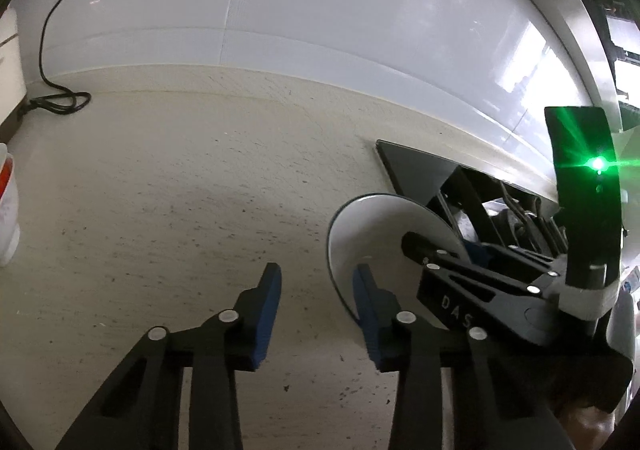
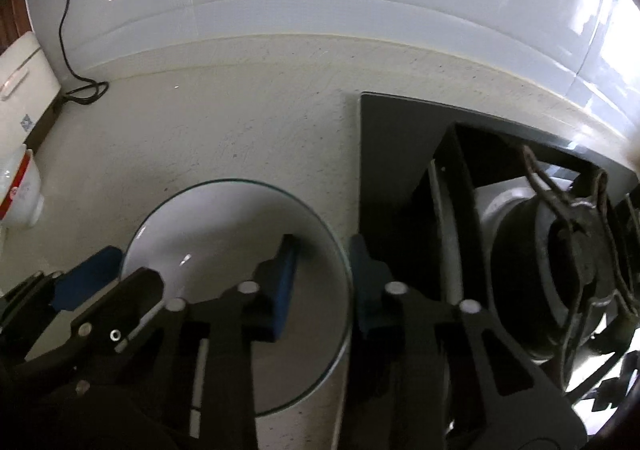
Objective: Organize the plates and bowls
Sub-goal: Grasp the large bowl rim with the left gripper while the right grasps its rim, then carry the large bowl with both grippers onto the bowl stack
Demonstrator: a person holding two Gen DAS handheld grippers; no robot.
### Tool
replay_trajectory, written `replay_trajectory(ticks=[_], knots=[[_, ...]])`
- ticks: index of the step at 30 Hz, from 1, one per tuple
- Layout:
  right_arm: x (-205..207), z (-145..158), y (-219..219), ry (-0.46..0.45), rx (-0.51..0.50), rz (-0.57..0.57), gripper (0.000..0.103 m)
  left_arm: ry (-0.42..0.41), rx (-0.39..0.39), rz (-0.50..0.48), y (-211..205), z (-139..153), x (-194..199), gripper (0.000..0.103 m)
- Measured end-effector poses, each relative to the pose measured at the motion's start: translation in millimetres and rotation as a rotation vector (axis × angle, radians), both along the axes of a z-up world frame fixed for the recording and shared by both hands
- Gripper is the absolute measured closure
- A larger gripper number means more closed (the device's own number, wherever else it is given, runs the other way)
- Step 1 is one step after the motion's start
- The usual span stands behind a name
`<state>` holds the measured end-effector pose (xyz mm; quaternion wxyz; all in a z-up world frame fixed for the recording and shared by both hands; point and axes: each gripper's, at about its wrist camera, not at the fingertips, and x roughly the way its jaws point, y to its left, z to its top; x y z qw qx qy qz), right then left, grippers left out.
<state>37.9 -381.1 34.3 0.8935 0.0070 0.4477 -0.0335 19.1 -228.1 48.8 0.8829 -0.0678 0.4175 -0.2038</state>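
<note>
A: what's on the left?

B: I'm holding the left gripper [image 1: 316, 306] over bare countertop [image 1: 180, 189], jaws spread, nothing between them. Its right finger is sitting just beside the near-left rim of the bowl [image 2: 224, 234], whether touching I can't tell

A: and the bowl?

B: White, thin dark rim, sitting on the counter just left of the black stove top [image 2: 392, 137]. I'm straddling its right rim with the right gripper [image 2: 322, 282], one blue pad inside the bowl, one outside. Jaws are spread, with a gap showing to the rim, so I'm not pinching it yet

A: handling?

B: I'm guessing glazed ceramic or glass: stiff, slick, chips easily, some weight. I'd take it at the rim where I already am, pads deep on the wall, squeeze firmly and lift level, since a one-sided rim grip will want to tip

A: obstacles?

B: Far left there's a white container with a red band [image 2: 20, 189], a white box [image 2: 24, 81] behind it, and a black cable [image 2: 76, 85] coiled by the wall, all well apart from the bowl. On the right the burner and its pan support [image 2: 576, 246] are close, so I'm seeing the raised grate as the snag if I'm swinging the bowl that way. I can't see any rack or stack to put it on
</note>
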Motion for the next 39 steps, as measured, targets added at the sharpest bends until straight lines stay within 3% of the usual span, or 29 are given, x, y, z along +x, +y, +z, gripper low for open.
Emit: replay_trajectory(ticks=[3,6,12,17,25,39], knots=[[-1,0,-1,-0.007,0.024,0.01,0.079,0.02,-0.009,-0.023,-4,-2,1,0.079],[-3,2,-2,-0.016,0.061,0.027,0.082,-0.001,0.042,-0.005,-9,-2,0,0.079],[-6,7,-1,-0.049,0.113,0.042,0.084,0.01,0.047,0.029,3,-2,0,0.088],[-4,9,19,-0.057,0.11,0.062,0.084,0.0,0.045,0.061,22,2,-3,0.09],[5,17,63,-0.05,0.115,0.113,0.084,-0.04,0.025,0.136,73,22,-5,0.093],[45,75,200,-0.112,0.16,0.312,0.084,-0.135,0.055,0.345,208,89,15,0.094]])
